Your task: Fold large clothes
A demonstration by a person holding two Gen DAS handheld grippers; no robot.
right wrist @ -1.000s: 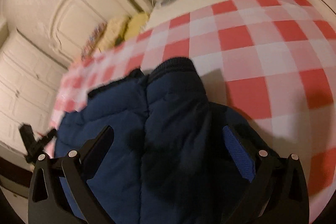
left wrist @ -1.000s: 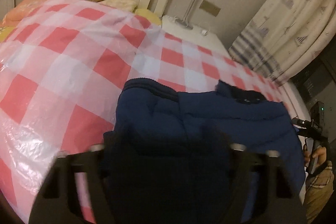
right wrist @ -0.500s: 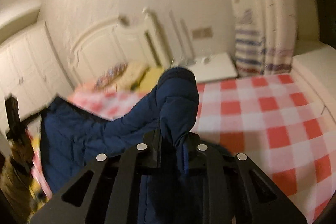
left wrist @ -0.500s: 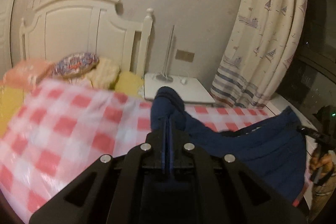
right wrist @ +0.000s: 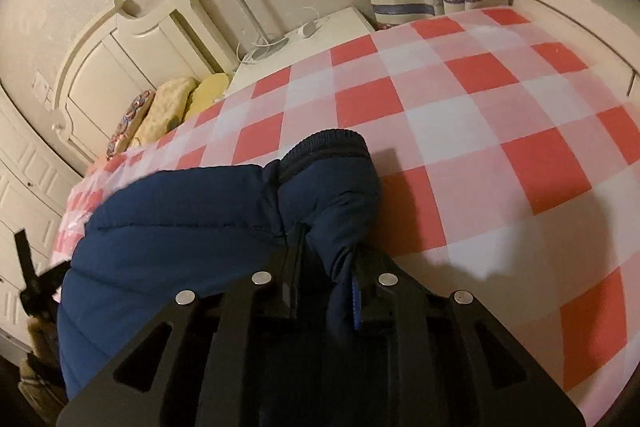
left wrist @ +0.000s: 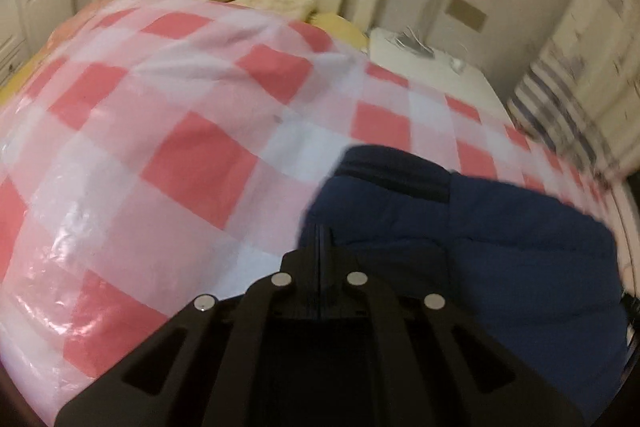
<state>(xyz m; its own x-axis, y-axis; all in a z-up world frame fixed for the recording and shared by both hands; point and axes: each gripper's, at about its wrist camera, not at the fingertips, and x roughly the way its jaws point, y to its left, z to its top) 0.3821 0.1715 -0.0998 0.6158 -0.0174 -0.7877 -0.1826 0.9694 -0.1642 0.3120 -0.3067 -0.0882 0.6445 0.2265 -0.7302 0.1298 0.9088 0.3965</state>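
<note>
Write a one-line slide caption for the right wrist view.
Right gripper clamped on a fold of the navy padded jacket, which lies on the red-and-white checked bed cover.

Left tool (left wrist: 320,247) pinched tight; right tool (right wrist: 326,259) clamped — both angled downward.

Both wrist views look down closely over the checked bed (left wrist: 192,155) toward its headboard (right wrist: 120,67).

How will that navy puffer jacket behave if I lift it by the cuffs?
The jacket looks quilted and puffy: probably light, floppy, likely to sag between the right gripper and the left gripper. Its smooth shell may slide on the glossy checkered cover.
</note>
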